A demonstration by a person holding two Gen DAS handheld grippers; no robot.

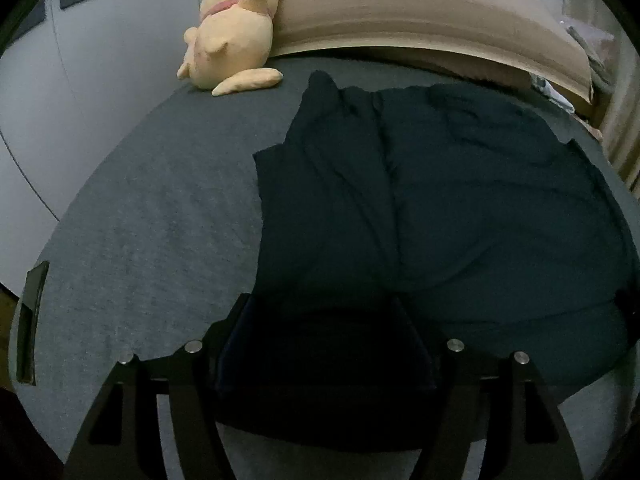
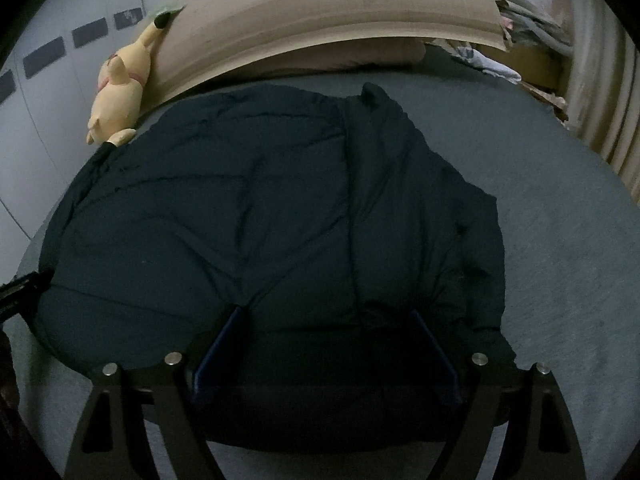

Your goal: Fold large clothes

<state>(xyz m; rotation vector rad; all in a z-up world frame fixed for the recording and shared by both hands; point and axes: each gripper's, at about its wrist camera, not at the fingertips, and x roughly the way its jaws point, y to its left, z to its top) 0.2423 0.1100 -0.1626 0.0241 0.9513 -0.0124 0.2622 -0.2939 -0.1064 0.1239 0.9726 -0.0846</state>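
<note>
A dark navy padded jacket [image 1: 460,208] lies spread on the grey bed sheet [image 1: 140,220], its sleeve folded in along the left side. My left gripper [image 1: 322,304] stands open low over the jacket's near left hem, with dark fabric lying between its fingers. In the right wrist view the same jacket [image 2: 240,208] fills the middle, a sleeve folded in along its right side. My right gripper [image 2: 328,314] is open wide over the near right hem, with fabric between its blue pads [image 2: 218,356]. Whether the pads touch the cloth is hidden in shadow.
A yellow plush toy [image 1: 232,36] leans against the beige headboard cushion [image 1: 420,12] at the bed's far left. A dark flat slab [image 1: 30,320] lies at the bed's left edge. Crumpled papers and boxes [image 2: 528,12] and a curtain [image 2: 600,100] stand at the far right. Bare sheet [image 2: 560,240] flanks the jacket.
</note>
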